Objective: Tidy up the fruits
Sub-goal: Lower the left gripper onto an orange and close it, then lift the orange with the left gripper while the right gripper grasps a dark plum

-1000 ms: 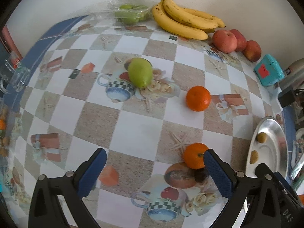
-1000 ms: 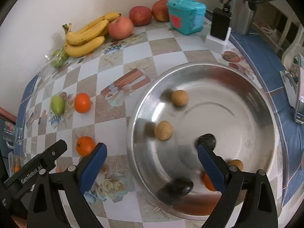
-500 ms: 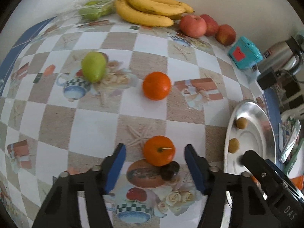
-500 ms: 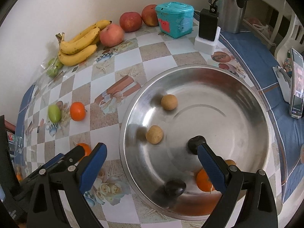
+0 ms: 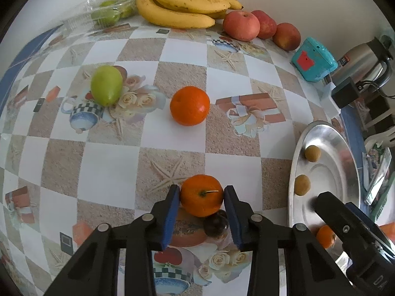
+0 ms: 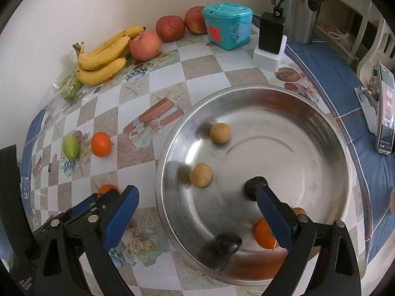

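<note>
left gripper (image 5: 201,194) pinching near orange (image 5: 201,195), right gripper (image 6: 197,204) spread wide above bowl (image 6: 284,103) rim

The right gripper (image 6: 197,202) hangs wide open over the bowl (image 6: 172,148); an orange (image 6: 265,233) and a dark fruit (image 6: 254,187) touch its right finger.

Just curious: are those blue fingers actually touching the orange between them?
Touching. The left wrist view shows both fingers pressed against the near orange's sides, no gap visible.
</note>
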Action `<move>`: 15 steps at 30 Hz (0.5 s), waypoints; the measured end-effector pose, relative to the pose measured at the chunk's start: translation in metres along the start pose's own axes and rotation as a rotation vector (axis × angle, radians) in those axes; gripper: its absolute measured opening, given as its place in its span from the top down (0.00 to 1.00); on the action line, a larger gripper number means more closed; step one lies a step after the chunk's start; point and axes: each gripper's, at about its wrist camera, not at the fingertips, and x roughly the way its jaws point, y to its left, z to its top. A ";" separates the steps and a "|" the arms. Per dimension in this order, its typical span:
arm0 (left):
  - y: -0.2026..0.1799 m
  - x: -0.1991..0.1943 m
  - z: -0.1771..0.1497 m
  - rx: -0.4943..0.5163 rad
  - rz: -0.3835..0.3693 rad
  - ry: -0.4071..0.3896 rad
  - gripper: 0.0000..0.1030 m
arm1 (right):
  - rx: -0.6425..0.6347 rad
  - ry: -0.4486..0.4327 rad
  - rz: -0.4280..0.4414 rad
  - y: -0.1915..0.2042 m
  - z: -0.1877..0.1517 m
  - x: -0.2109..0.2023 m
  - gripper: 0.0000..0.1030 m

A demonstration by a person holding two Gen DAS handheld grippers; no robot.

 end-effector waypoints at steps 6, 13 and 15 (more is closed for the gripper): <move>0.008 -0.004 0.000 -0.037 0.002 0.000 0.62 | 0.002 -0.001 -0.003 0.000 0.000 0.000 0.06; 0.036 -0.023 0.004 -0.132 0.007 -0.040 0.62 | -0.013 0.015 0.011 0.003 -0.001 0.004 0.06; 0.046 -0.029 0.006 -0.155 0.025 -0.057 0.63 | -0.033 0.021 0.027 0.009 -0.002 0.005 0.06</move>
